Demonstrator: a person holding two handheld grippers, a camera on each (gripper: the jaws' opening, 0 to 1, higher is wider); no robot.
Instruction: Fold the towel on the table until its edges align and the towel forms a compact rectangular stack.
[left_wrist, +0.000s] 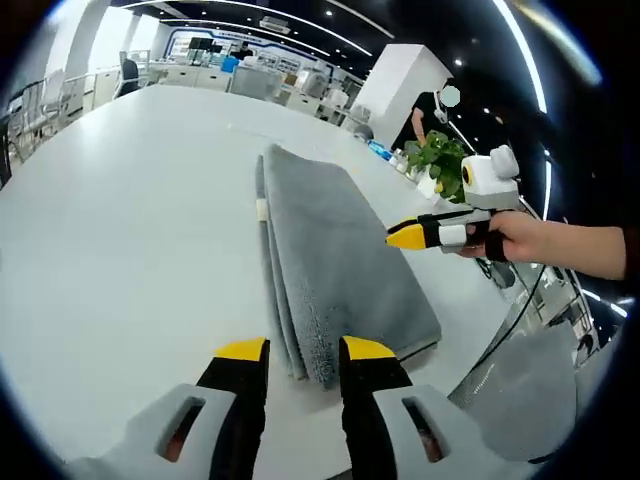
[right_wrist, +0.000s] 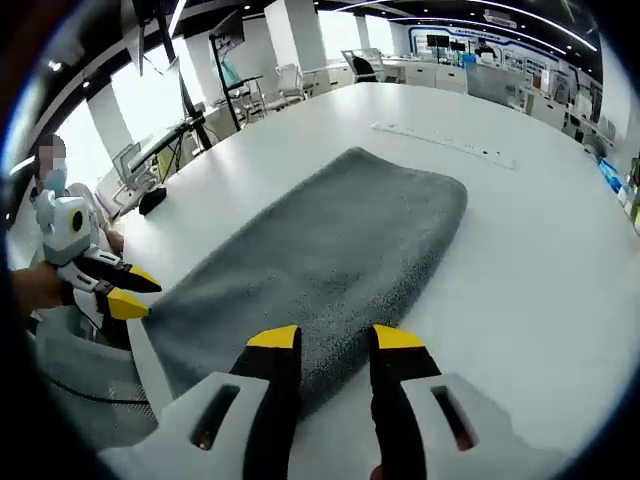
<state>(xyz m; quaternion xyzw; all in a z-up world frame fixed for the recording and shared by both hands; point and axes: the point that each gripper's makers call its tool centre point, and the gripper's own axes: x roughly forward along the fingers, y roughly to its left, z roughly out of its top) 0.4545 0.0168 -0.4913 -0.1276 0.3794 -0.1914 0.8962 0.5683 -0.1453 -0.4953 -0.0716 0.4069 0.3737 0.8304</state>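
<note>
A grey towel (left_wrist: 340, 260) lies folded into a long narrow stack on the white table (left_wrist: 130, 240), with a small white tag (left_wrist: 262, 208) on its left edge. My left gripper (left_wrist: 305, 352) stands open at the towel's near end, with nothing clamped between its jaws. My right gripper (left_wrist: 405, 236), held in a hand (left_wrist: 525, 240), hovers over the towel's right edge. In the right gripper view the towel (right_wrist: 330, 250) stretches away from the open right gripper (right_wrist: 337, 342). The left gripper (right_wrist: 128, 292) sits at the towel's left corner.
A potted plant (left_wrist: 442, 160) stands near the table's far right edge. A white power strip (right_wrist: 440, 142) lies beyond the towel, and a small black object (right_wrist: 152, 200) sits near the left edge. A grey chair (left_wrist: 530, 390) stands beside the table. Office desks fill the background.
</note>
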